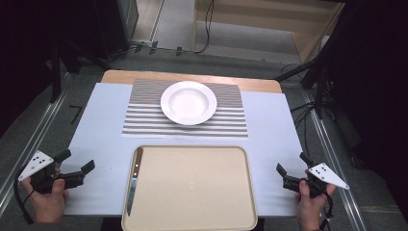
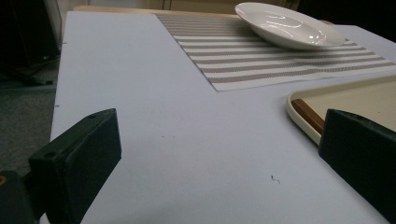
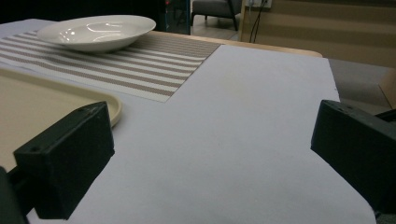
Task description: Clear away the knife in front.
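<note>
High view first: I hold my left hand-held gripper (image 1: pixel 77 162) at the near left of the surface (image 1: pixel 101 139), its jaws spread apart with nothing between them, and my right hand-held gripper (image 1: pixel 292 167) at the near right, its jaws likewise spread and empty. Between them sits a beige tray (image 1: pixel 192 187) at the near edge, well apart from both. A knife (image 1: pixel 133 180) with a brown wooden handle lies along the tray's left inner edge, blade toward me, nearer my left hand-held gripper than my right. Beyond the tray lies a striped placemat (image 1: pixel 139 118) with a white plate (image 1: pixel 188 102) resting on it. Left gripper view shows the tray's corner and the knife handle just beside one jaw, with pale surface under the open gap.
</note>
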A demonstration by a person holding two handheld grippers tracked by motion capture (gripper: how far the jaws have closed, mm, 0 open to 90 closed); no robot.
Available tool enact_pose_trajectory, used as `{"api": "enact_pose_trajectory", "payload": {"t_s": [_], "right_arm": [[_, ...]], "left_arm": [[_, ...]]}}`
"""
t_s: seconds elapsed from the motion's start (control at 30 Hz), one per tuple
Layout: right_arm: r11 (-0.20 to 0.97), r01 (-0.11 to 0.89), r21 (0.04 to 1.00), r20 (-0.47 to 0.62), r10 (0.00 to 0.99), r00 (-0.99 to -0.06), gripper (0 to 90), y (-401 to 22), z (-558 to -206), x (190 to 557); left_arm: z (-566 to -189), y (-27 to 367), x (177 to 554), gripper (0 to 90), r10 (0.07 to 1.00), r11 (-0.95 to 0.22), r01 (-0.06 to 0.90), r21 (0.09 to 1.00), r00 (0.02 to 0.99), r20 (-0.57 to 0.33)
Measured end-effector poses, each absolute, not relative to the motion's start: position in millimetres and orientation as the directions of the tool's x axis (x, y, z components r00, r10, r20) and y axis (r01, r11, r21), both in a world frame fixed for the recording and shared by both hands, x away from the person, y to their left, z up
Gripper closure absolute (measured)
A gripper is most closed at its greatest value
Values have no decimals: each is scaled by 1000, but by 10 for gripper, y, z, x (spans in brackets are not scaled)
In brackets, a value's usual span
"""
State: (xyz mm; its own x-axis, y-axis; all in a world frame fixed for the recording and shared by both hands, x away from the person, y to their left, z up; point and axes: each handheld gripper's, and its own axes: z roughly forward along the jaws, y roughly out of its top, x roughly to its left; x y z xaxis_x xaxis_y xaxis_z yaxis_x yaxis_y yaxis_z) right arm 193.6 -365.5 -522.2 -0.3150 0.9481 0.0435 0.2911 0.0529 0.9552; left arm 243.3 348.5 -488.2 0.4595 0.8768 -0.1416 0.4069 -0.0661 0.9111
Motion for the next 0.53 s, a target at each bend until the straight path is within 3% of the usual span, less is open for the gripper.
{"api": "enact_pose_trajectory", "payload": {"t_s": [0.53], "right_arm": [[51, 290, 956, 44, 949, -312, 0, -3657, -5222, 1936]], "left_arm": [[-4899, 3482, 2399, 0, 878, -36, 383, 923, 453, -154]]}}
